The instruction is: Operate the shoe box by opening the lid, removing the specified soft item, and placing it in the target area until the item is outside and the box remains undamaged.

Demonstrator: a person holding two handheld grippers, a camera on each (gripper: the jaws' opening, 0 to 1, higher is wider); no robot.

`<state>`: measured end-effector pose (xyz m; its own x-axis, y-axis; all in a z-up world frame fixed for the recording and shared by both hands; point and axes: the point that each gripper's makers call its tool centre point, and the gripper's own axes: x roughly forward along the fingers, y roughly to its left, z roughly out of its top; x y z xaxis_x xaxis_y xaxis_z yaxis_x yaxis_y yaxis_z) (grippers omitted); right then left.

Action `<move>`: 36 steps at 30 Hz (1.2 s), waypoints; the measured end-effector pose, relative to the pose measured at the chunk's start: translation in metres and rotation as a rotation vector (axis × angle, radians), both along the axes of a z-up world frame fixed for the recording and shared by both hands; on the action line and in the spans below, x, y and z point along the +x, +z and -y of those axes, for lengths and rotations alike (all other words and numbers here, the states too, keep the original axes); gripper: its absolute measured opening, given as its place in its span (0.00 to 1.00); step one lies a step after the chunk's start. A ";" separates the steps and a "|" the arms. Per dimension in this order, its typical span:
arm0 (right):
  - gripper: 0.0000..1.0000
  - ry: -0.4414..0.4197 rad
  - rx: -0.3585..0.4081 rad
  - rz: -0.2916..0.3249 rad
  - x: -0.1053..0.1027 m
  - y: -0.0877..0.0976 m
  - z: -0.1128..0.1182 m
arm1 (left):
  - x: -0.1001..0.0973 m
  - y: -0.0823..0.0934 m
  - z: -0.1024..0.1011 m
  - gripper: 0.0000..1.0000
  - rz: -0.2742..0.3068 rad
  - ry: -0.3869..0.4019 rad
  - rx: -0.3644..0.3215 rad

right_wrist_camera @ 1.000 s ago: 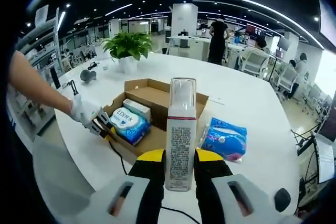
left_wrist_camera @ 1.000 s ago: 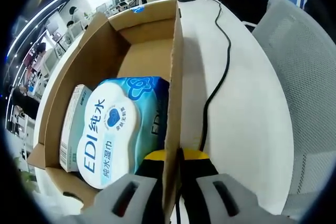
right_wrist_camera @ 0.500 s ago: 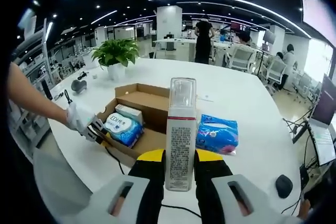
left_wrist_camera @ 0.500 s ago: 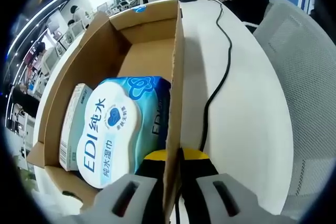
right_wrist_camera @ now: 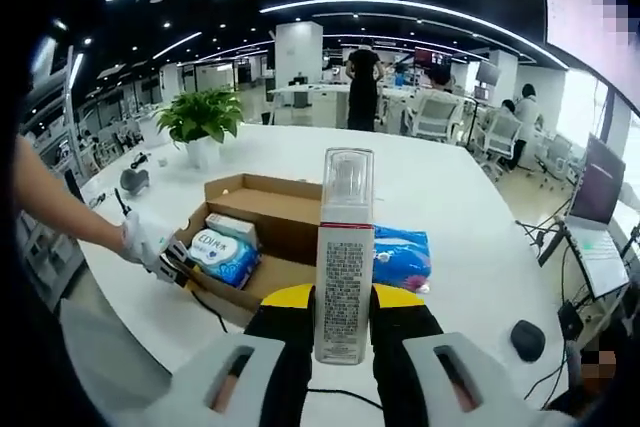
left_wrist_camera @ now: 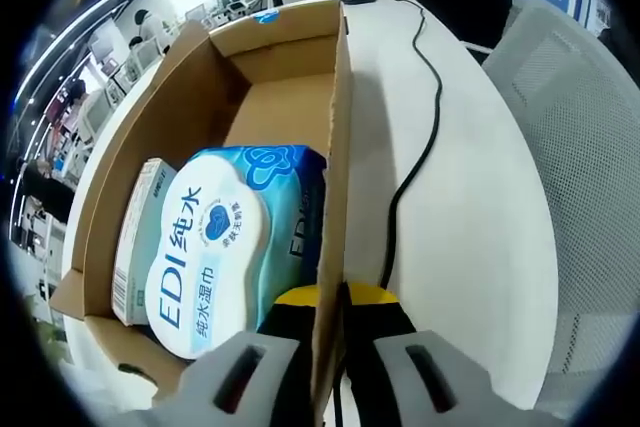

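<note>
My left gripper (left_wrist_camera: 325, 322) pinches the shoe box (right_wrist_camera: 262, 215) wall. Inside, the wipes pack (left_wrist_camera: 225, 247) and a small carton (left_wrist_camera: 138, 237) crowd the near end; the far end lies bare. A black cable (left_wrist_camera: 418, 137) crosses the table (left_wrist_camera: 470, 227) just outside the wall. A blue pack (right_wrist_camera: 403, 257) sits beside the box.

Left gripper view: close — looks down along the cardboard box (left_wrist_camera: 180, 97) wall.
Right gripper view: far back, high — faces the white table (right_wrist_camera: 450, 207).
Shared: box, wipes pack (left_wrist_camera: 215, 247).
</note>
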<state>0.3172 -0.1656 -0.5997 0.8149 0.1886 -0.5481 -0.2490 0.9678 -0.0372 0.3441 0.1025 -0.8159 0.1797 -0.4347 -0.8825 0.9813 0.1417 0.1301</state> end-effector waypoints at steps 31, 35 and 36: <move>0.17 -0.075 -0.036 -0.098 0.025 -0.051 0.083 | -0.002 -0.001 0.000 0.04 -0.005 0.015 0.002; 0.17 -0.104 -0.031 -0.103 0.032 -0.052 0.097 | -0.004 0.000 0.000 0.04 -0.002 0.011 0.001; 0.17 -0.119 -0.015 -0.104 0.033 -0.050 0.099 | -0.003 0.000 0.000 0.04 -0.002 0.012 0.002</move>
